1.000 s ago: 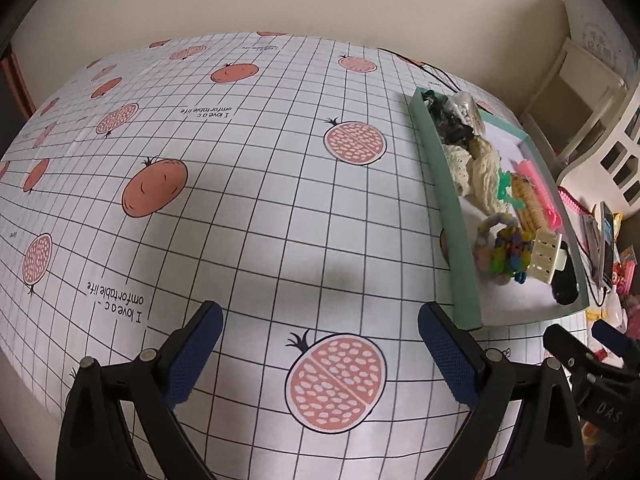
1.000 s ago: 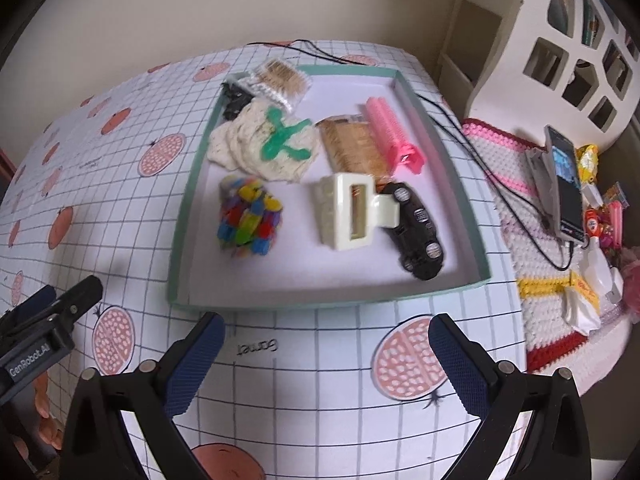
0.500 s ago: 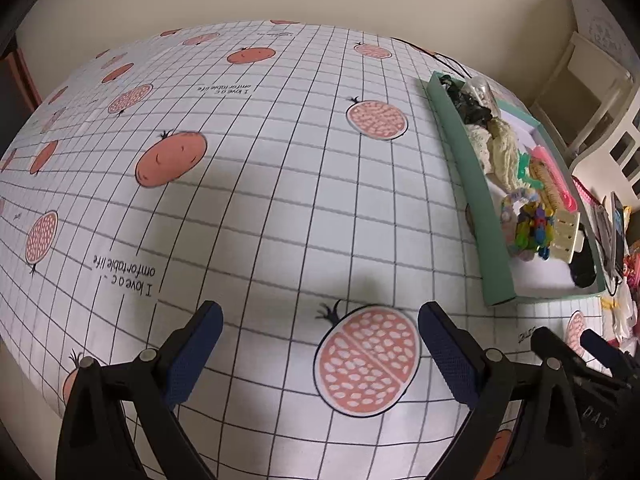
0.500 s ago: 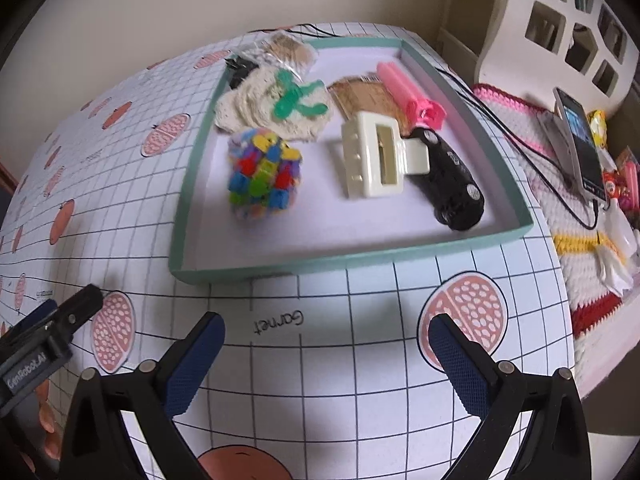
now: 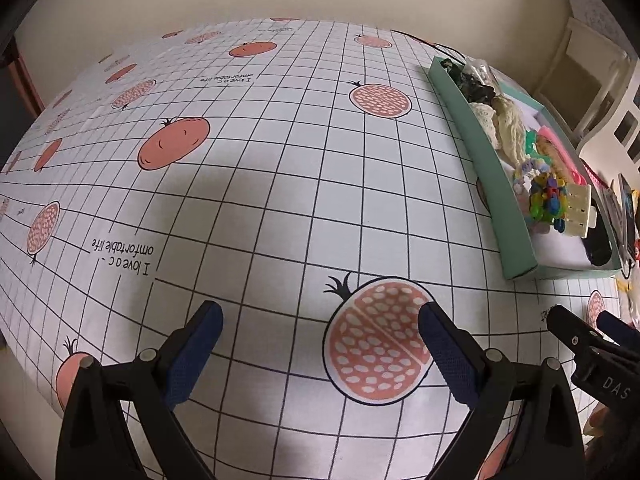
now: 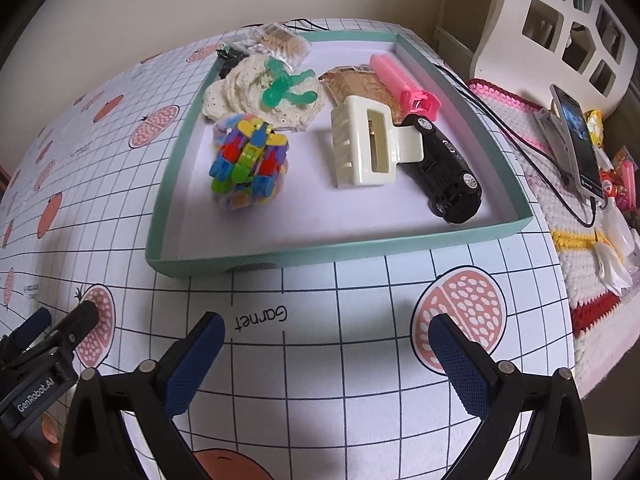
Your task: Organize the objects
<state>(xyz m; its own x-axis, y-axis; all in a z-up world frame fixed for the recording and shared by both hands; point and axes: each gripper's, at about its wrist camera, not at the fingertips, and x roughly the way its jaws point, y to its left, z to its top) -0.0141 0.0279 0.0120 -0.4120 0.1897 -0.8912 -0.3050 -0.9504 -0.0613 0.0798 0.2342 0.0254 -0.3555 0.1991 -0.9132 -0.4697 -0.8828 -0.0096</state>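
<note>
While both grippers gape empty, tray [image 6: 256,258] holds cream claw clip [image 6: 370,144] against, seemingly touching, black toy car [image 6: 448,168].

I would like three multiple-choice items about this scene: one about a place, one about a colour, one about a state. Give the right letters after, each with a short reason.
1. Where does the black toy car lie?
A. on the tablecloth
B. in the green tray, right part
C. on the knitted mat

2. What colour is the large hair claw clip?
A. cream
B. red
C. blue

3. In what state is the right gripper?
A. shut on the clip
B. shut on nothing
C. open, holding nothing

Key: 1 B, the car rests inside the tray near its right wall; 2 A, its plastic is pale cream; 3 C, its fingers stand wide apart over the tablecloth.
</note>
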